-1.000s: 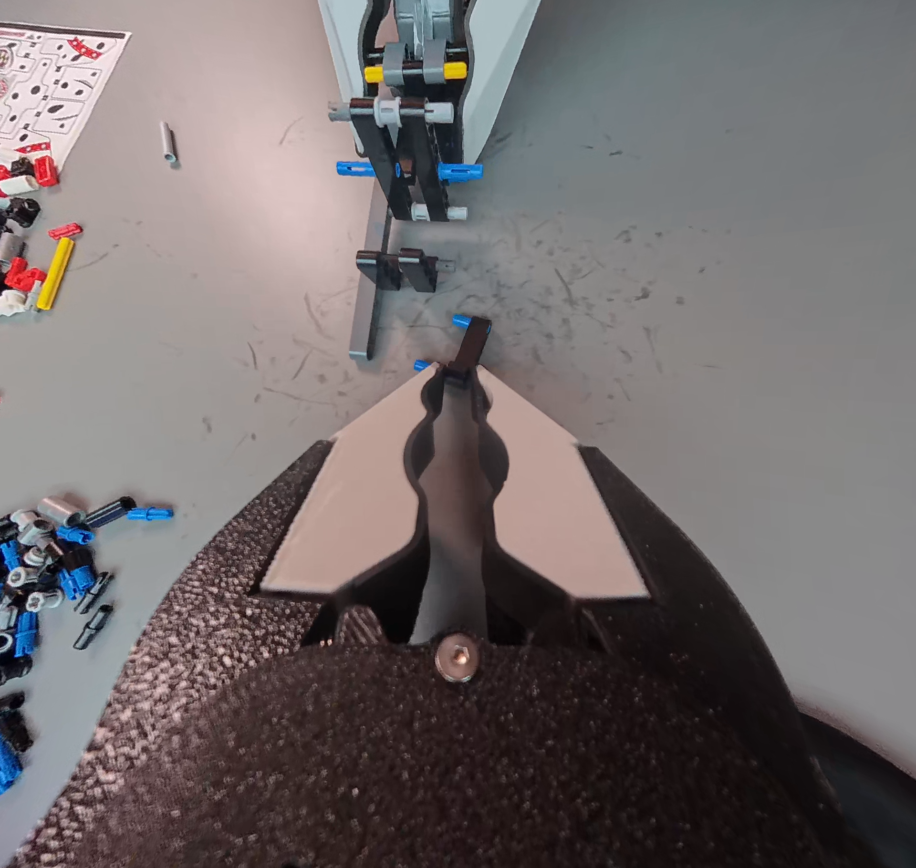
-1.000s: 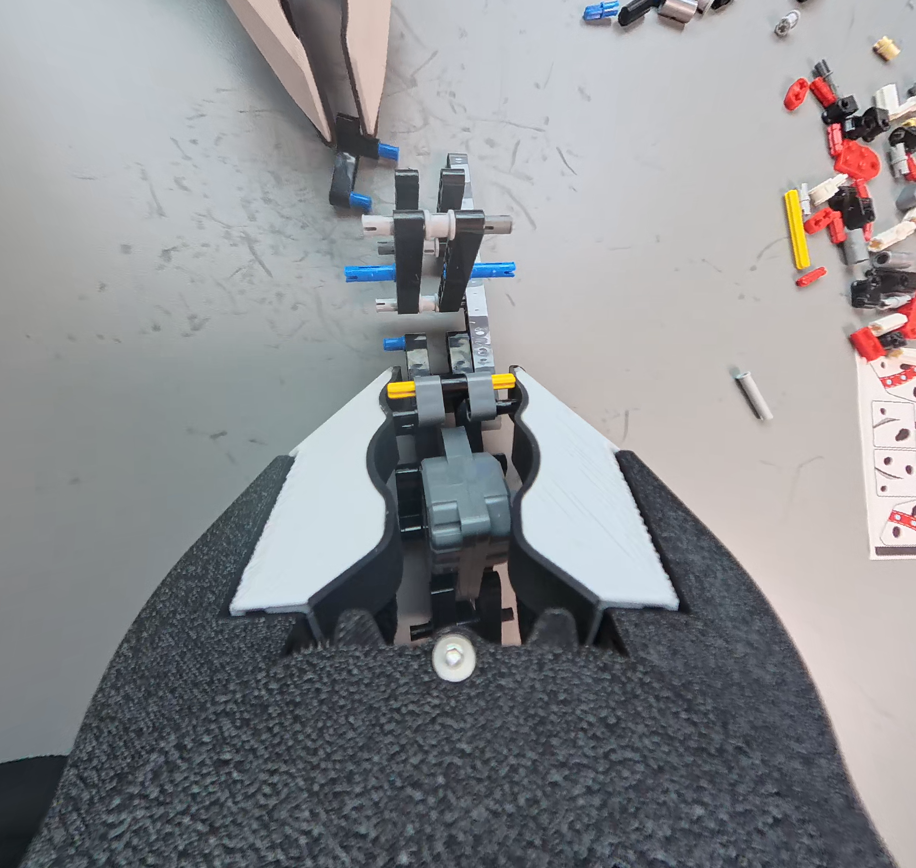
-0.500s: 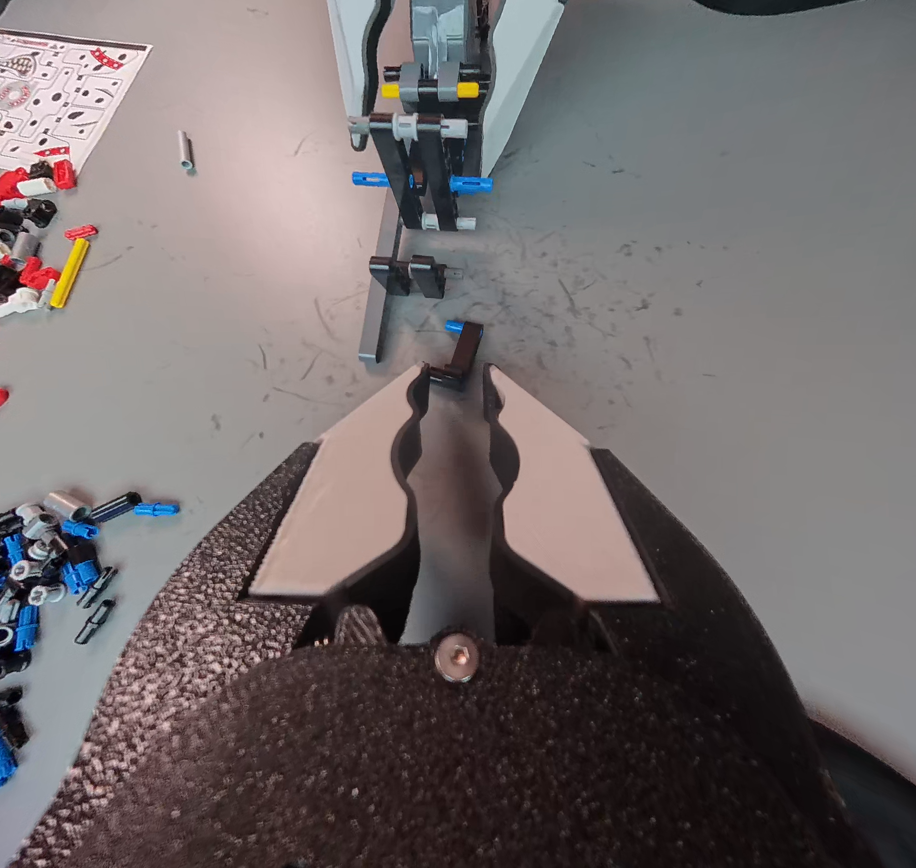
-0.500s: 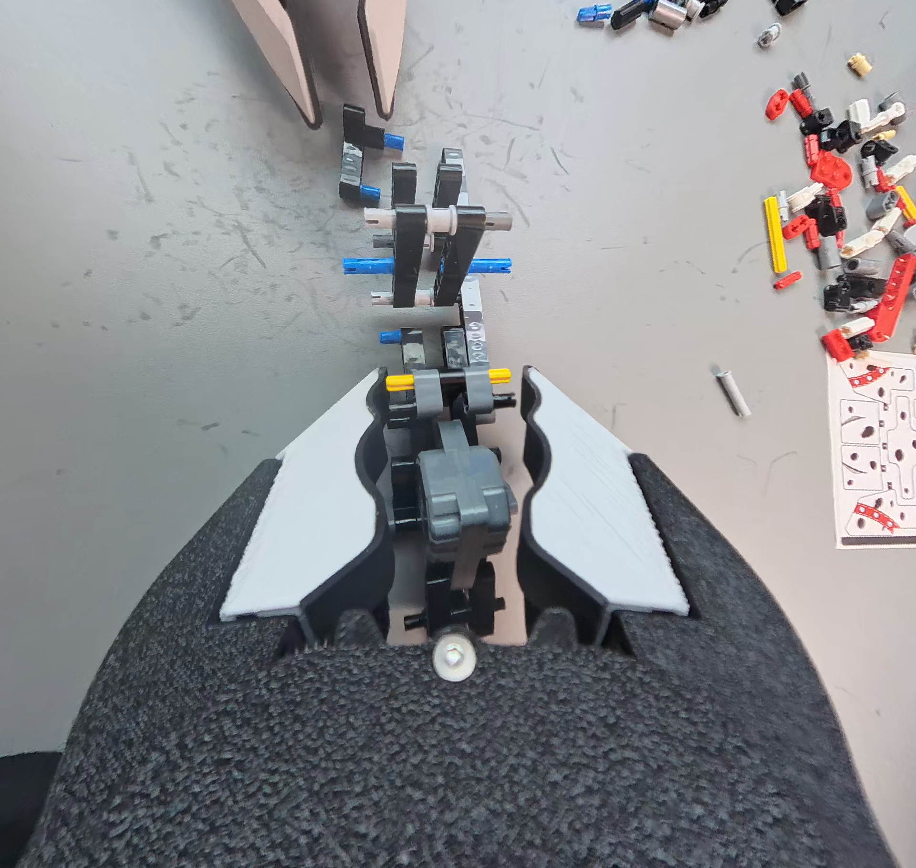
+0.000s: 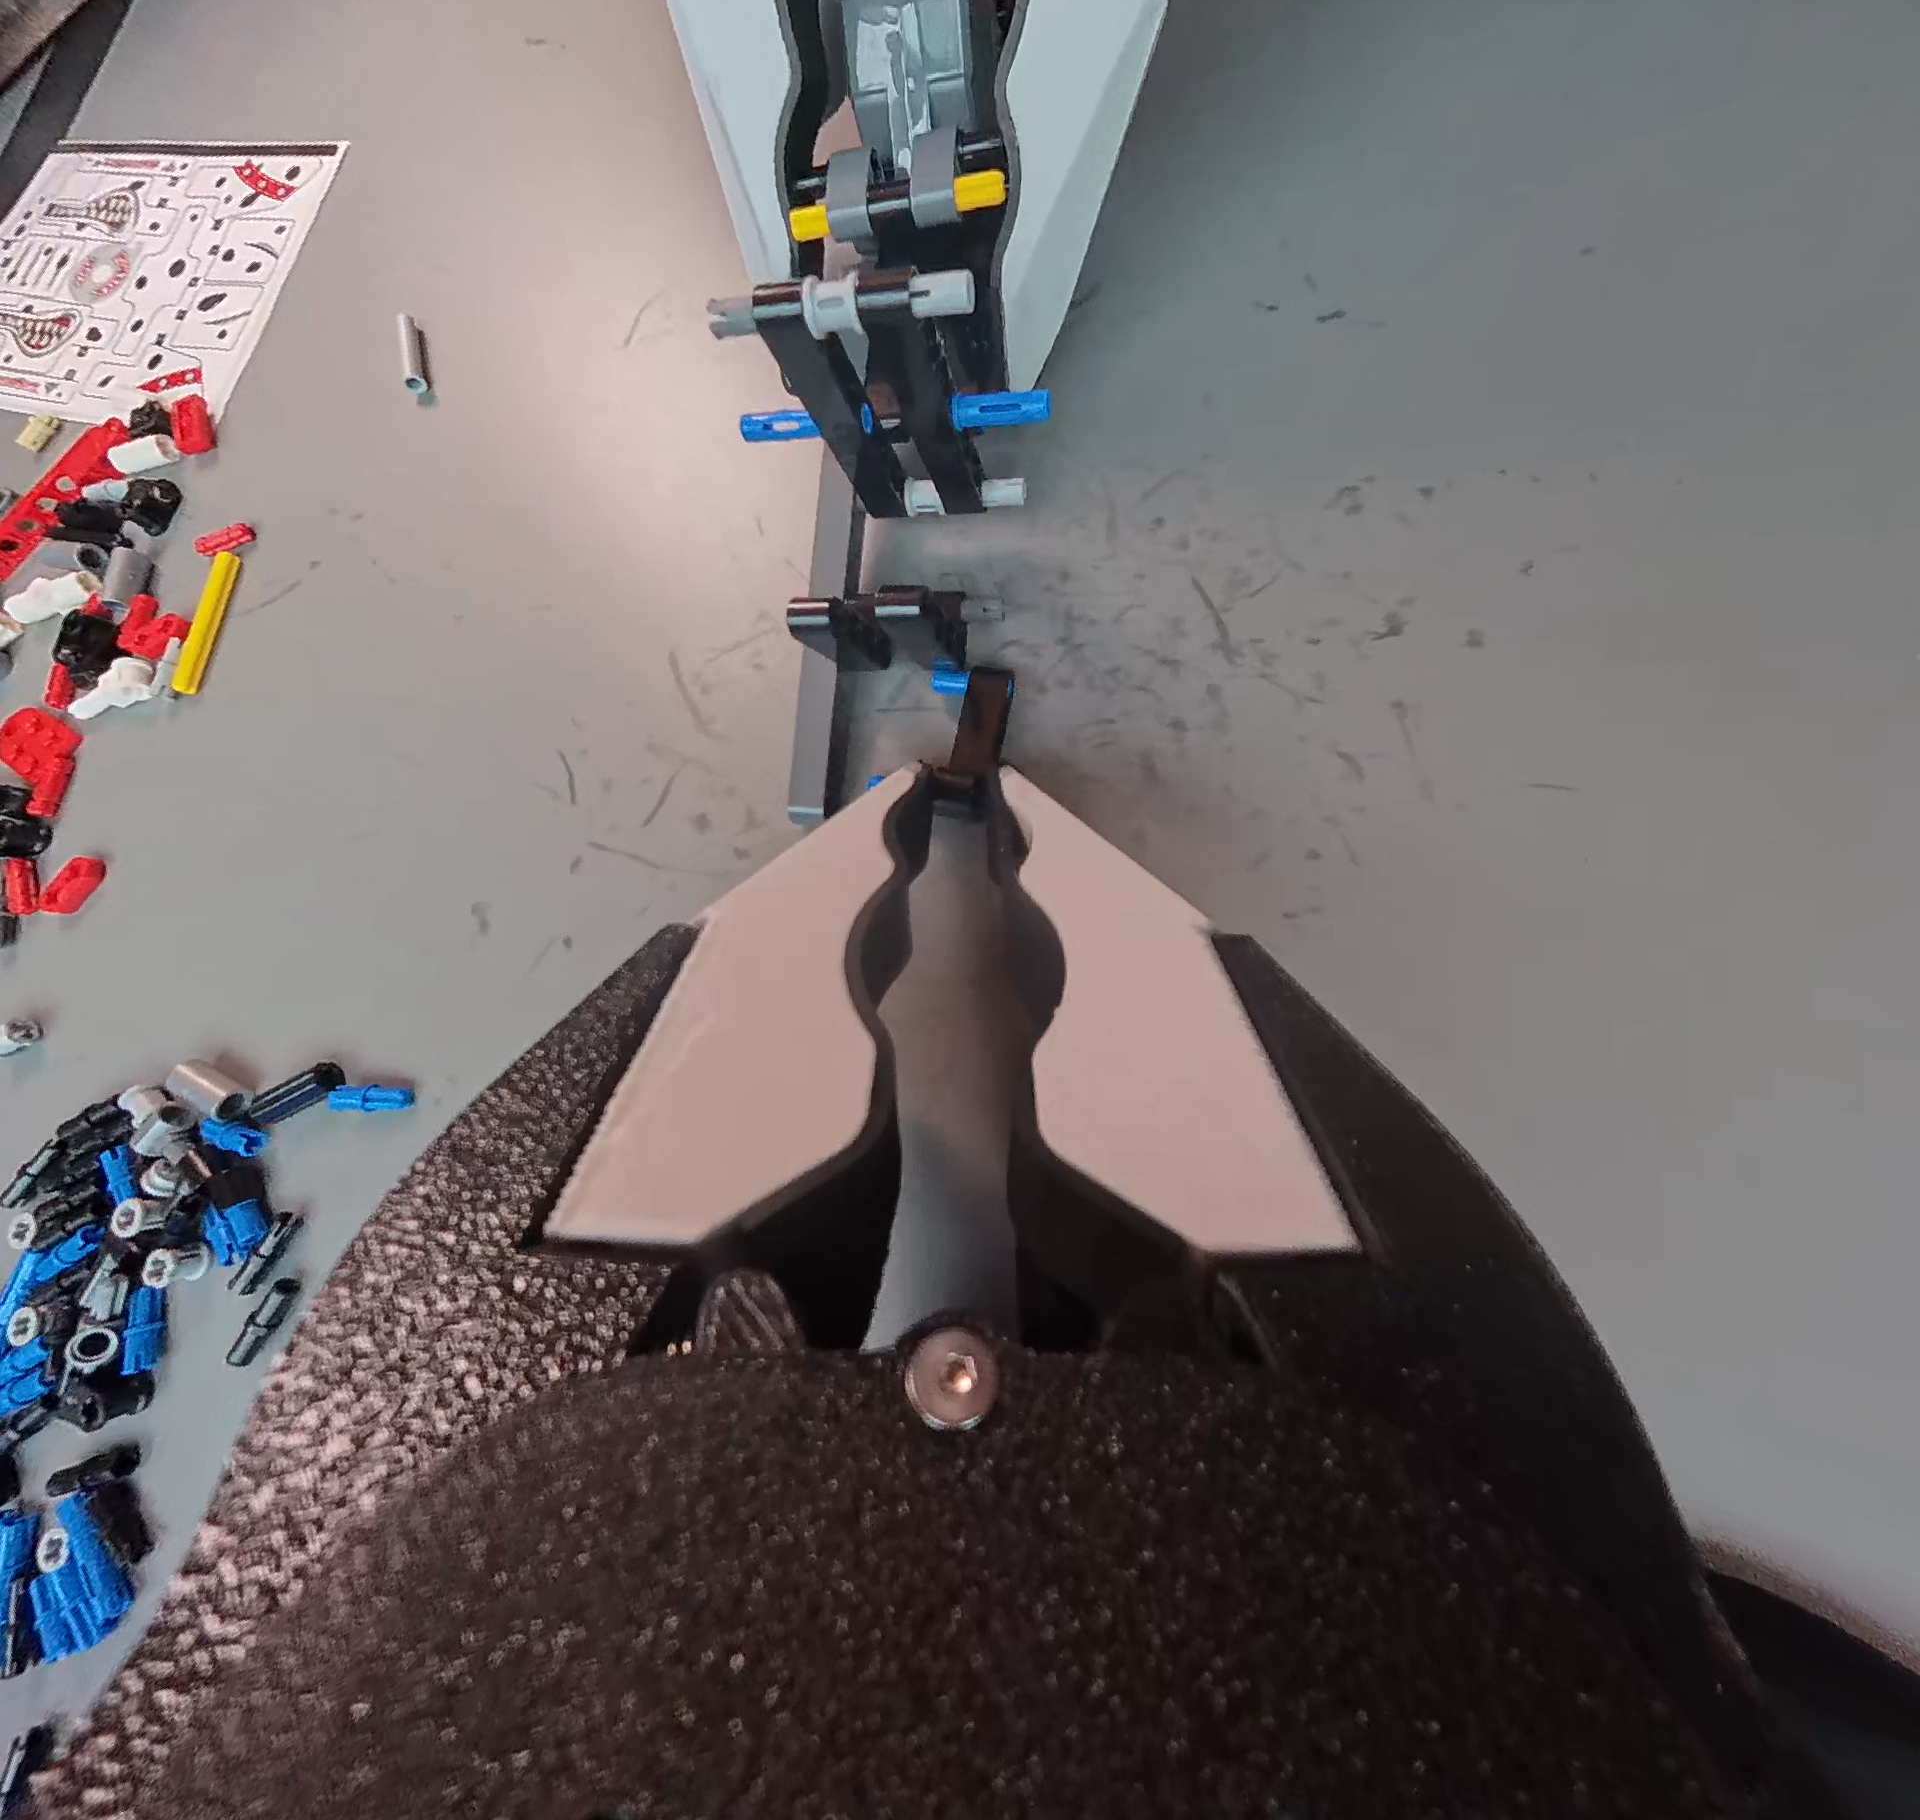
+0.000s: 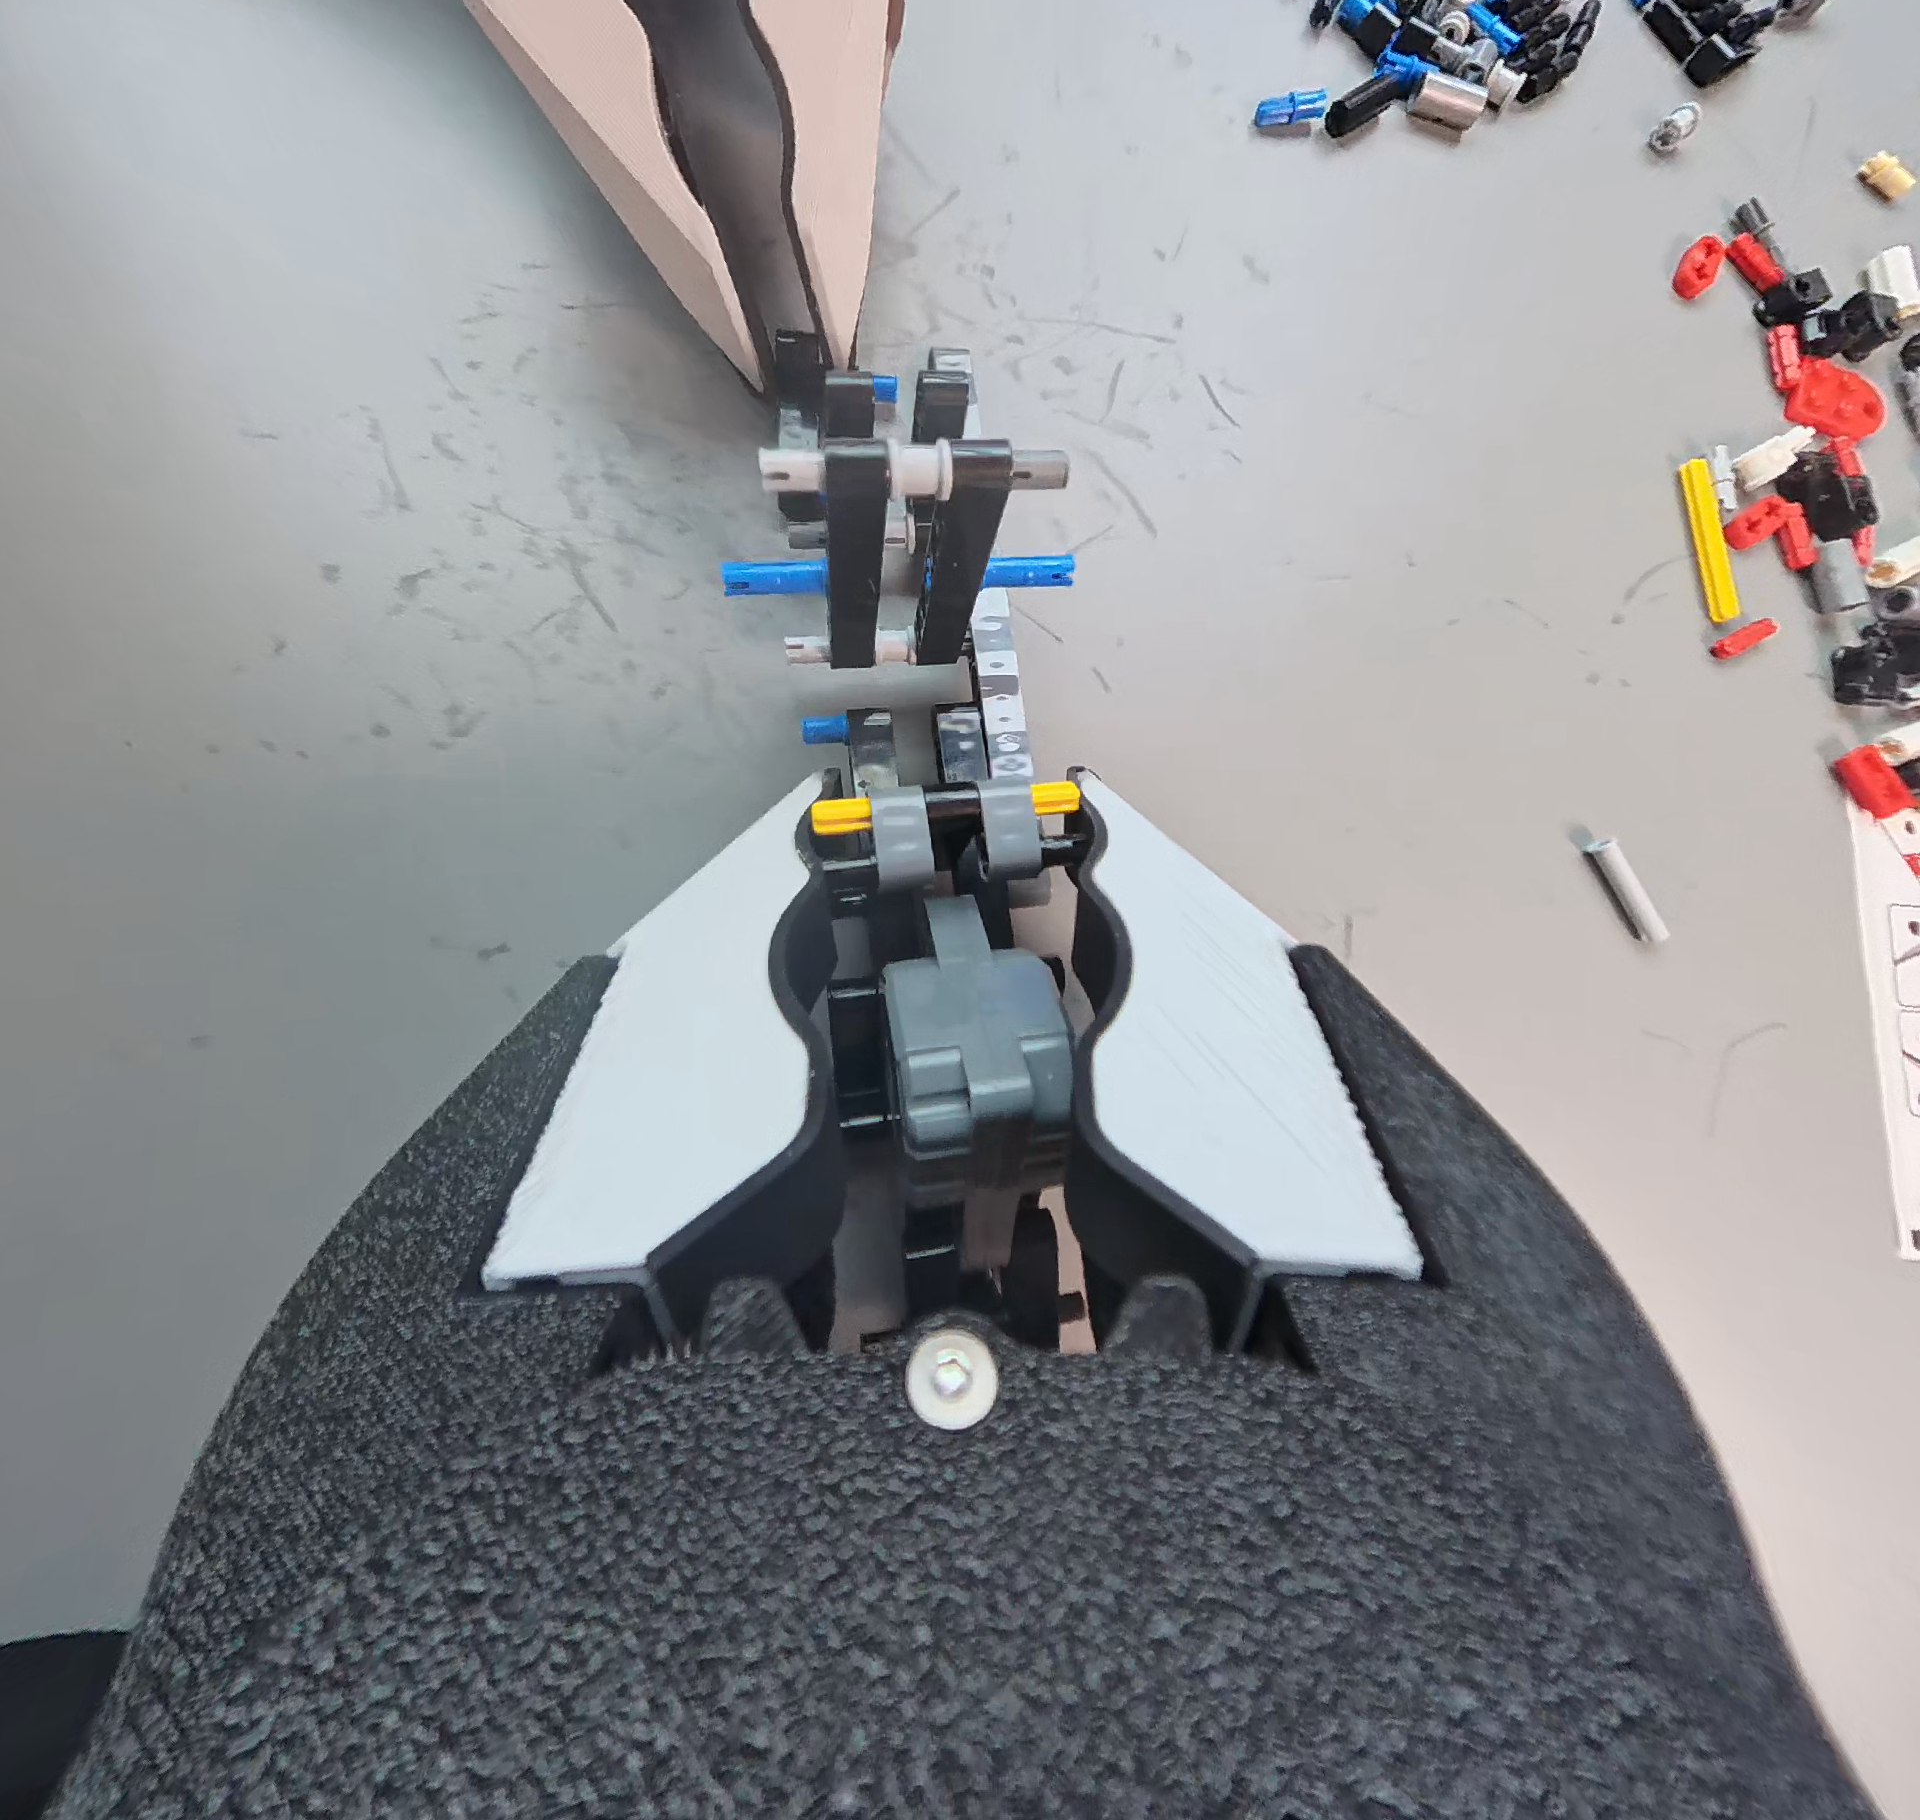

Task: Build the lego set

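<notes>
left gripper (image 5: 961, 783): jaws clenched on the near end of a small black L-shaped piece (image 5: 979, 726), pinched right at the fingertips, so most of the piece sticks out forward past them

black L-shaped piece: tilted a bit, with a blue pin (image 5: 945, 679) at its far end; that far end sits just beside the near black block of the lego assembly (image 5: 894, 399); can't tell if it's actually touching or seated

right gripper (image 6: 951, 794): jaws grasping the back end of the lego assembly, the dark grey chunky part (image 6: 977, 1064) sits deep between the two fingers, and the yellow axle (image 6: 940, 809) with its grey connectors lines up right at the fingertips

lego assembly: long and narrow, runs straight out from the right jaws toward the left gripper (image 6: 800, 357); two black upright beams (image 6: 914, 544) in the middle, white and grey pins across the top, blue pins (image 6: 774, 575) poking out each side, and a flat grey beam (image 5: 821, 700) along its side running toward the left gripper

table (image 5: 1455, 523): grey, pretty scuffed up around the build

loose parts: a heap of blue, black and grey pins (image 5: 114, 1240) on the left gripper's left side, then a red, black and white pile (image 5: 94, 607) with a loose yellow axle (image 5: 206, 622) farther out

stray bits: a small grey tube (image 5: 412, 357) lying alone, well apart from the assembly

sticker sheet (image 5: 145, 264): white printed sheet, past the red pile
</notes>
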Demonstrator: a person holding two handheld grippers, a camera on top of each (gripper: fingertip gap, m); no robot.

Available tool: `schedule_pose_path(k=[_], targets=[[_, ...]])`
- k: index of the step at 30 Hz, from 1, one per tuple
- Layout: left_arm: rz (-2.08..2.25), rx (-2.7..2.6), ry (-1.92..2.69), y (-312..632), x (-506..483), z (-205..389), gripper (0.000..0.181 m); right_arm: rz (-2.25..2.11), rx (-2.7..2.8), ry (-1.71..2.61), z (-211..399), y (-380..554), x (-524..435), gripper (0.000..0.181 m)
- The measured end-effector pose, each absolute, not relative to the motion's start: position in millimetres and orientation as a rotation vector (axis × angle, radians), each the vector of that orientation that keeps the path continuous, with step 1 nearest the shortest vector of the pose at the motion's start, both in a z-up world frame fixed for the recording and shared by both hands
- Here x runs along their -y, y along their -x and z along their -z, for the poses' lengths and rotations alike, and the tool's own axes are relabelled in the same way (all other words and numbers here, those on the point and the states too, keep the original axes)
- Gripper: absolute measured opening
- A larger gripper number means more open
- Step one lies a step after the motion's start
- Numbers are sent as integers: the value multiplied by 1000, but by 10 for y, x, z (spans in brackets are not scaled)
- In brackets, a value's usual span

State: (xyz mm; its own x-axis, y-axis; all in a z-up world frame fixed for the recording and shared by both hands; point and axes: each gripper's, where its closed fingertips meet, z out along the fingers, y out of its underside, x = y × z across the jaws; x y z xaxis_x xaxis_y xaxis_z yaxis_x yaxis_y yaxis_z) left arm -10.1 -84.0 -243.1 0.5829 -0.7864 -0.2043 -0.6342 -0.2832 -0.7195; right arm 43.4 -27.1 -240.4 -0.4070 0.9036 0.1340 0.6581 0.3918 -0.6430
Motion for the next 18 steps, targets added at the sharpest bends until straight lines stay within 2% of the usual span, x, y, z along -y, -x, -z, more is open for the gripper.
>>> schedule_pose_path(k=[11, 15, 18], targets=[[268, -1112, 2018, 139, 839, 2428, 13, -798, 2160, 1367, 2383, -424, 294, 42], [292, -1092, 2010, 181, 840, 2371, 23, -800, 2161, 1365, 2386, -426, 298, 42], [300, -1075, 1998, 222, 835, 2319, 24, -804, 2161, 1365, 2387, -425, 301, 42]])
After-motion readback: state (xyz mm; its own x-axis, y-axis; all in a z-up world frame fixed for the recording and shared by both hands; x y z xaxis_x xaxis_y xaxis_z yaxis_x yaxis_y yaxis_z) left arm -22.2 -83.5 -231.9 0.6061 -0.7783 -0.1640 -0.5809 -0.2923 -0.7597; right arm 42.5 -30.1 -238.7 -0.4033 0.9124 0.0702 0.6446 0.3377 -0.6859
